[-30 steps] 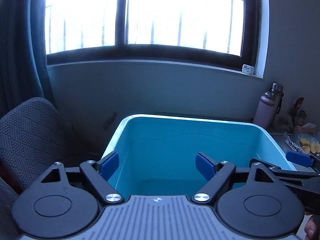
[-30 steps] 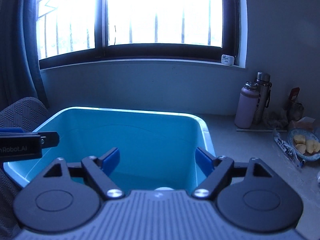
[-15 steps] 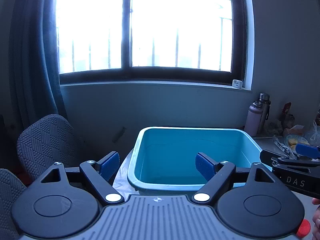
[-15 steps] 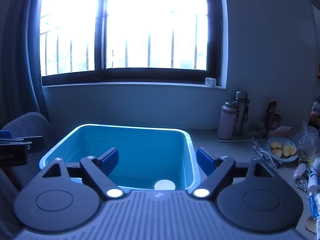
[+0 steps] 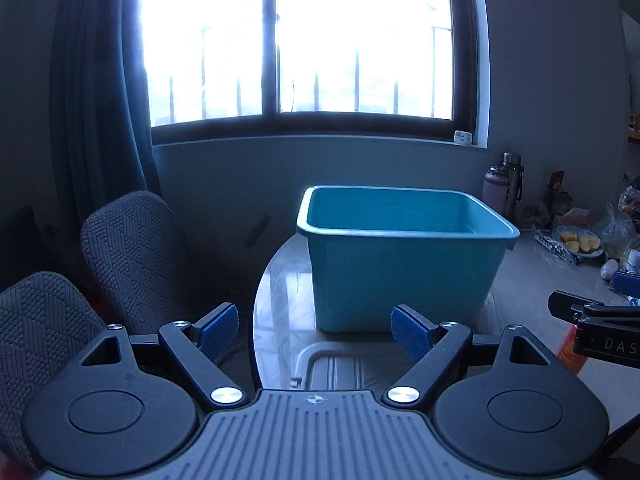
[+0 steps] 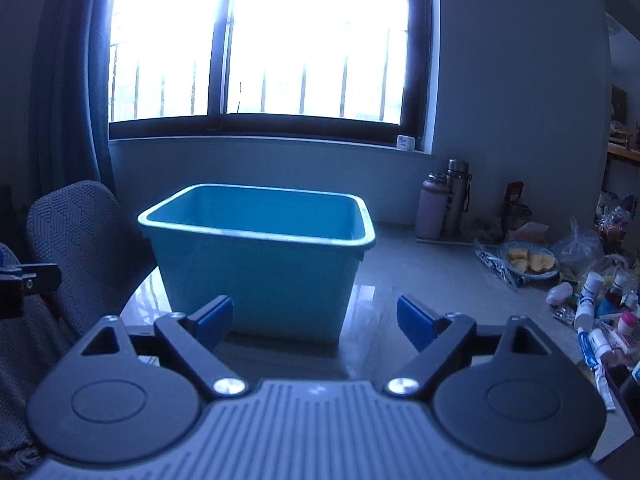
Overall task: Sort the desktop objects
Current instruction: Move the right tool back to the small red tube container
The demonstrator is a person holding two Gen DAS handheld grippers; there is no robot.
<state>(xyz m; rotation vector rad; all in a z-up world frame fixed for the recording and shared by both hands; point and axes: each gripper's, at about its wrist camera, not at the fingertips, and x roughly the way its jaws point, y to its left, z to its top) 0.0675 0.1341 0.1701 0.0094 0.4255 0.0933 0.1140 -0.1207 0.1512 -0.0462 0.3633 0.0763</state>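
Your left gripper [image 5: 314, 328] sits at bottom center of its view with the fingers spread wide and nothing between them. Your right gripper [image 6: 316, 318] is likewise spread wide and empty. The teal bin [image 5: 404, 268] stands upright on the table [image 5: 284, 304] at frame center, beyond both sets of fingertips and not touching them. In the right wrist view, a cluster of small bottles and tubes [image 6: 600, 320] lies at the right edge, well apart from the bin [image 6: 260, 264].
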